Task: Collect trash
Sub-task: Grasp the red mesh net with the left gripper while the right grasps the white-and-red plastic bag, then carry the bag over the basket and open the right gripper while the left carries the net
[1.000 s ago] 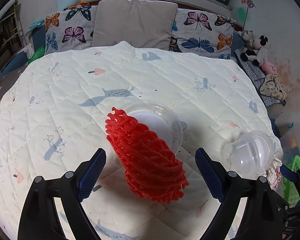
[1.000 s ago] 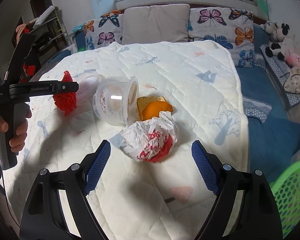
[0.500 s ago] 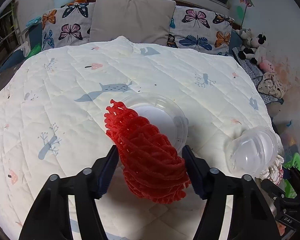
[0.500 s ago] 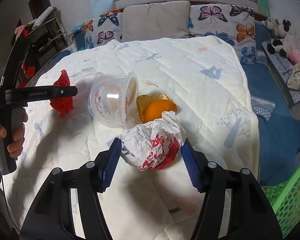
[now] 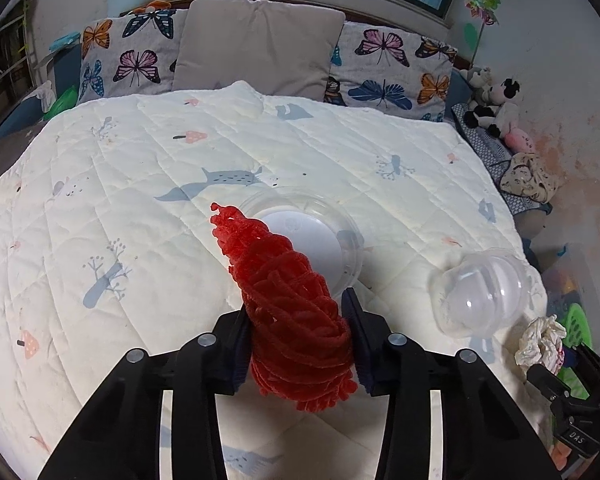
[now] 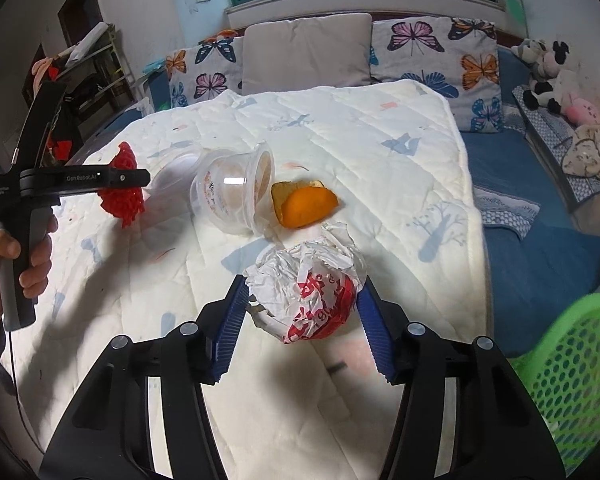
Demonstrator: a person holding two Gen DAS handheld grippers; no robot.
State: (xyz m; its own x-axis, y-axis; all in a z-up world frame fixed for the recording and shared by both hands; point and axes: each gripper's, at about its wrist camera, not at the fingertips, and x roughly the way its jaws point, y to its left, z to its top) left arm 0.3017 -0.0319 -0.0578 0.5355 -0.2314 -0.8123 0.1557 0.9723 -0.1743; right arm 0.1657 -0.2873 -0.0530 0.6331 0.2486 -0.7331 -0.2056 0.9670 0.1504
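A red foam fruit net (image 5: 260, 248) stands between the blue pads of my left gripper (image 5: 297, 312), whose jaws are closing and press it on both sides. In the right wrist view the same net (image 6: 122, 196) hangs from that gripper just above the quilt. A crumpled white-and-red paper wrapper (image 6: 312, 264) sits between the pads of my right gripper (image 6: 303, 286); its jaws are closing too and touch the wrapper's sides. A clear plastic cup (image 6: 228, 192) lies on its side beside orange peel (image 6: 306, 204). Behind the net lies a clear round lid (image 5: 312, 236).
All of this rests on a white quilted bed cover (image 5: 140, 200) with pillows (image 5: 256, 44) at the far end. A green mesh basket (image 6: 572, 364) stands off the bed at the lower right. A person's hand (image 6: 4, 264) holds the left gripper's handle. Plush toys (image 6: 544, 76) sit far right.
Both grippers' jaws have come in from wide apart until the pads touch the red net and the wrapper. The right gripper has edged forward around the wrapper.
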